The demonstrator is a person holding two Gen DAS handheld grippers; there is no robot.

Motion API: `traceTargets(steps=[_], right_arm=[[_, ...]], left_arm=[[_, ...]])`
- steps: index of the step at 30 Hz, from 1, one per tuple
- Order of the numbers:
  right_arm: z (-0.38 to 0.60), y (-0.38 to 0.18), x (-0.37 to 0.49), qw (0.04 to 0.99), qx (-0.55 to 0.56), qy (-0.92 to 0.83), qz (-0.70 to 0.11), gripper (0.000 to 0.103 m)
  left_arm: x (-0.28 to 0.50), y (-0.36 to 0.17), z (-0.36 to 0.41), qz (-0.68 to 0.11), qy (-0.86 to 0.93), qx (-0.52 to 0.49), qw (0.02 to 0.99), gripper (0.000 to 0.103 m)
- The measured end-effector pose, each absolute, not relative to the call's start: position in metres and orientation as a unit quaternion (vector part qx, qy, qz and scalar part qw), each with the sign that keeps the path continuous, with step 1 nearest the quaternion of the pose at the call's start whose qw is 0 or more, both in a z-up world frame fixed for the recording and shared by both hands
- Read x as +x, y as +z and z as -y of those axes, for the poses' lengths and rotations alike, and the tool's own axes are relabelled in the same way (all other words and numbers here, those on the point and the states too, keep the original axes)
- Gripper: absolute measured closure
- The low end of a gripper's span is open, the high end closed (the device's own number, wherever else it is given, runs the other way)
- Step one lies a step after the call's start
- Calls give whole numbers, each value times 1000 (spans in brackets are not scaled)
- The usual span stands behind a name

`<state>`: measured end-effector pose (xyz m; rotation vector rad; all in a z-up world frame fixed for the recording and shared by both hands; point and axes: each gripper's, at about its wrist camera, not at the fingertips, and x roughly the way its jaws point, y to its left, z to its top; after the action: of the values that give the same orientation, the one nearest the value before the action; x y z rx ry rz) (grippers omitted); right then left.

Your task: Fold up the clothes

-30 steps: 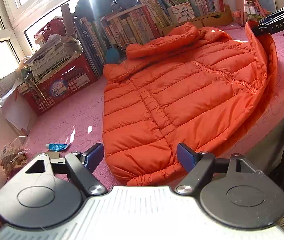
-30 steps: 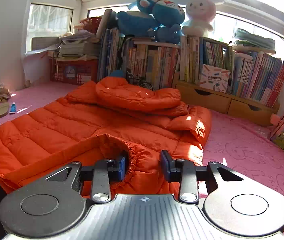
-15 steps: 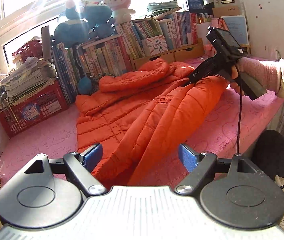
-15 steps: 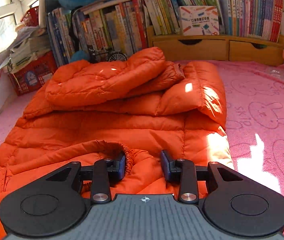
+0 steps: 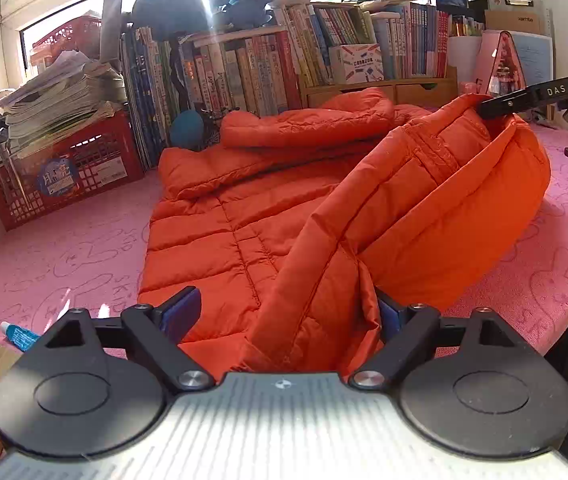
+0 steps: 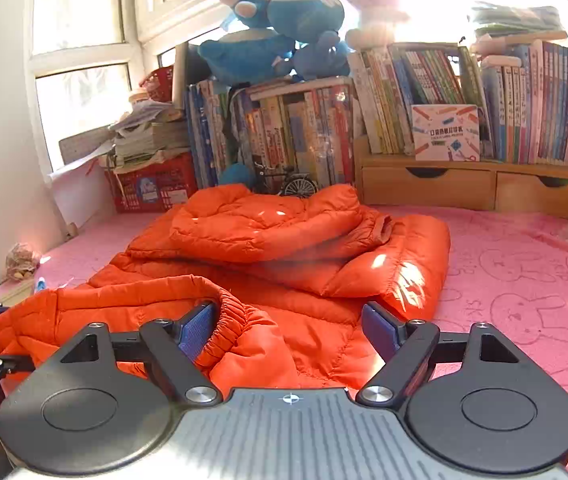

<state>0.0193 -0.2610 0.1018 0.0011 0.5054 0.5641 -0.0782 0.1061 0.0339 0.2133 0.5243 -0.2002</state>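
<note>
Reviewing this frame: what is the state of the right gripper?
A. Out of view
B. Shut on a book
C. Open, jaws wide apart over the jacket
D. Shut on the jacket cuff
C: the right gripper has its jaws wide apart, the orange jacket lying loose between them.

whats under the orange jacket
A pink bunny-print blanket shows all around the jacket, so the jacket lies on it. Whatever sits directly beneath the jacket is covered.

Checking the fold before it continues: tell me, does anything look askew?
Yes. The orange jacket has one sleeve bunched in a raised hump across its body rather than flat, its elastic cuff beside the right gripper's open jaws.
</note>
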Motion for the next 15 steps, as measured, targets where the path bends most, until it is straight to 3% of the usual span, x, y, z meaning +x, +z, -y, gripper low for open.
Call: traceTargets(steps=[3,6,12,15], right_arm=[[269,118,3,920,-55,306,-237,4],[274,128,-14,907,-103,337,-230,0],[275,142,-38,878,-148,398,-220,0],[296,164,-49,874,-106,431,-197,0]], left_arm=[[-73,35,-111,-254,-93,98,958,14],[-70,37,-115,-254,-90,90,959,13],[-60,38,-121,-263,-82,70,959,13],[-59,38,-123,-268,-80,61,958,13]])
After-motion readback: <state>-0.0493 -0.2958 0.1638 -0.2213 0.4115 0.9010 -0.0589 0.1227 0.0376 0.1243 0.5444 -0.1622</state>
